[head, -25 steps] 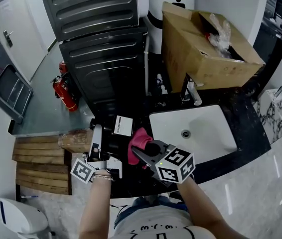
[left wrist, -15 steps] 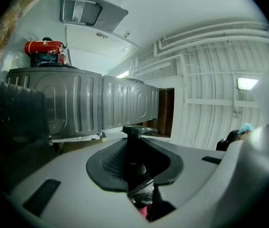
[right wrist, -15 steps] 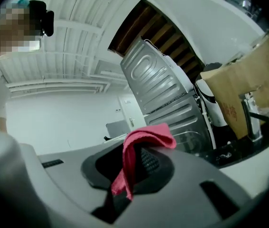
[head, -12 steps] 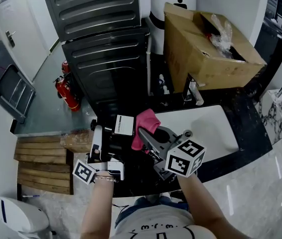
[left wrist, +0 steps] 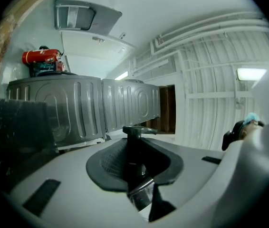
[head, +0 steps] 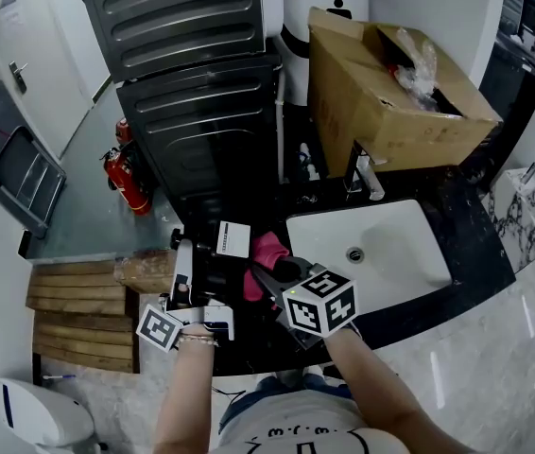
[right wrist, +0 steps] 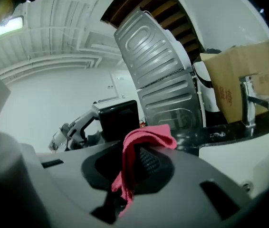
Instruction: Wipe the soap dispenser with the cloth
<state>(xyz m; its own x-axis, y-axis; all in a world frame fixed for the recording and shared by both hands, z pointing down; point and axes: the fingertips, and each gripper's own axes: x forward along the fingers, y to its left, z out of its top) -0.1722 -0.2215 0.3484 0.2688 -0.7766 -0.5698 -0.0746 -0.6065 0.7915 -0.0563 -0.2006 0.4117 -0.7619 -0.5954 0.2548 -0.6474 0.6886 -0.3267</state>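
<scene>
Over black stone countertop (head: 457, 206), left gripper (head: 195, 253) clamped a black pump soap dispenser (head: 213, 274), lower centre; right gripper (head: 269, 277) pinched a pink cloth (head: 266, 252) beside it; wiping seemed underway; next stroke needed contact.

Nothing here reads cleanly for you. The cardboard box (right wrist: 248, 80) carries red printed characters (right wrist: 225, 97) on its side in the right gripper view, too blurred to make out. The white label (head: 233, 238) on the soap dispenser (head: 209, 274) shows no legible print, and neither does the small plate (head: 4, 1) on the door. The right marker cube (head: 319, 301) and the left marker cube (head: 159, 328) bear only black-and-white square patterns, without letters or numbers.
</scene>
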